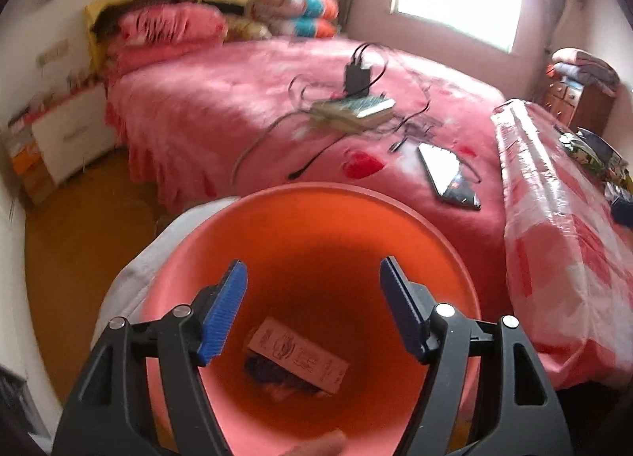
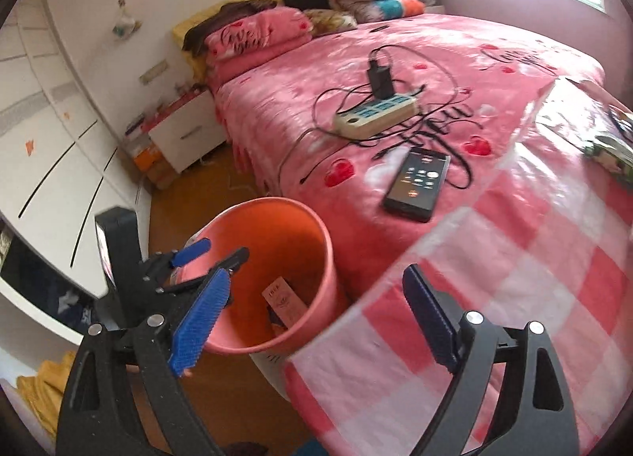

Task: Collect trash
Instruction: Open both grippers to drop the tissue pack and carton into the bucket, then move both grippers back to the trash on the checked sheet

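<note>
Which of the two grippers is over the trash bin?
The left gripper: its open jaws hang above the pink bin, over the carton inside. The right gripper is beside it, over the checked cover.

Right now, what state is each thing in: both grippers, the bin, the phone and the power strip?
Left gripper: open, empty, over the bin.
Right gripper: open, empty.
Trash bin: upright beside the bed, holding a small carton and a dark wrapper.
Phone: screen lit, flat on the bed.
Power strip: charger plugged in.

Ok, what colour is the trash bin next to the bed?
The trash bin is salmon pink outside and orange inside; the right wrist view shows it best.
</note>
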`<state>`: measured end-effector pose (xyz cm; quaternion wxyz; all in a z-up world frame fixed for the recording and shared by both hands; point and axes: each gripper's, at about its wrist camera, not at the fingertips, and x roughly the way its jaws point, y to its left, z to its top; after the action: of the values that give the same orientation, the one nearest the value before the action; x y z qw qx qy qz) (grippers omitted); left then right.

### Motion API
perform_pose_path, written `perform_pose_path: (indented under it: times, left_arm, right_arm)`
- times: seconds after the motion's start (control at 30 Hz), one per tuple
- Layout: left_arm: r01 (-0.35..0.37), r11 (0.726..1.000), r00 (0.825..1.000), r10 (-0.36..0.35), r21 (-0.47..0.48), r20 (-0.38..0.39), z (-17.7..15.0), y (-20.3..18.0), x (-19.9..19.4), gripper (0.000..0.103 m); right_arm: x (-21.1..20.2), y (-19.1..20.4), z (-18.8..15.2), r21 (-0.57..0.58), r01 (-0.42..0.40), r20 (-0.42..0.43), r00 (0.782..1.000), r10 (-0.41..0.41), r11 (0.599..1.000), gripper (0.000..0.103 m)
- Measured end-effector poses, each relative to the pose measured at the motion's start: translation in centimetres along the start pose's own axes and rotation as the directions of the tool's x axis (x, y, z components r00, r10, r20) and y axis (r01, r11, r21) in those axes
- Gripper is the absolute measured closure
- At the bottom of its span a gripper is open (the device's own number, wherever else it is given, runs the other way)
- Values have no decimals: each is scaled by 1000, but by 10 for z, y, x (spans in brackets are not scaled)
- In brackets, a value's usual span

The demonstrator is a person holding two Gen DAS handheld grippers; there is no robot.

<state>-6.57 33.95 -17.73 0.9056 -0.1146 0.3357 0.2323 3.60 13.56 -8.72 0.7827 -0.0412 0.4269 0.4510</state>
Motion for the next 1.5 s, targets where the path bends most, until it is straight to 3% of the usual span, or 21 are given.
perform_pose_path:
  times: [0.1, 0.17, 0.27, 0.83, 0.93, 1.2, 1.3, 1.5]
  left_arm:
    - [-7, 997, 1000, 8, 71, -4, -7, -19, 15, 33]
    - [-19, 991, 999, 15, 131, 32, -7, -31, 11, 33]
    - [-30, 986, 999, 25, 162, 33, -5, -40, 10, 33]
    - [80, 994, 994, -74, -72, 84, -2, -56, -12, 40]
    - [76, 994, 996, -72, -72, 57, -8, -60, -6, 41]
    - [69, 995, 997, -66, -74, 37, -15, -65, -6, 41]
    - [24, 999, 999, -23, -24, 49, -12, -69, -10, 38]
    - [-43, 997, 997, 39, 57, 59, 5, -72, -28, 38]
  right_arm:
    - [-14, -13, -4, 24, 24, 13, 1000, -25, 999, 15]
    - [-23, -21, -7, 34, 51, 30, 998, -52, 998, 15]
    - [-35, -35, -12, 61, 76, 47, 996, -79, 995, 15]
    - [-100, -103, -40, 239, 154, 152, 969, -193, 959, 15]
    - [-109, -107, -43, 240, 176, 174, 960, -221, 955, 15]
    - [-117, -139, -49, 336, 140, 209, 953, -219, 931, 15]
    - [-123, -155, -48, 381, 156, 212, 944, -251, 911, 9]
    - [-144, -194, -54, 463, 129, 263, 925, -275, 877, 9]
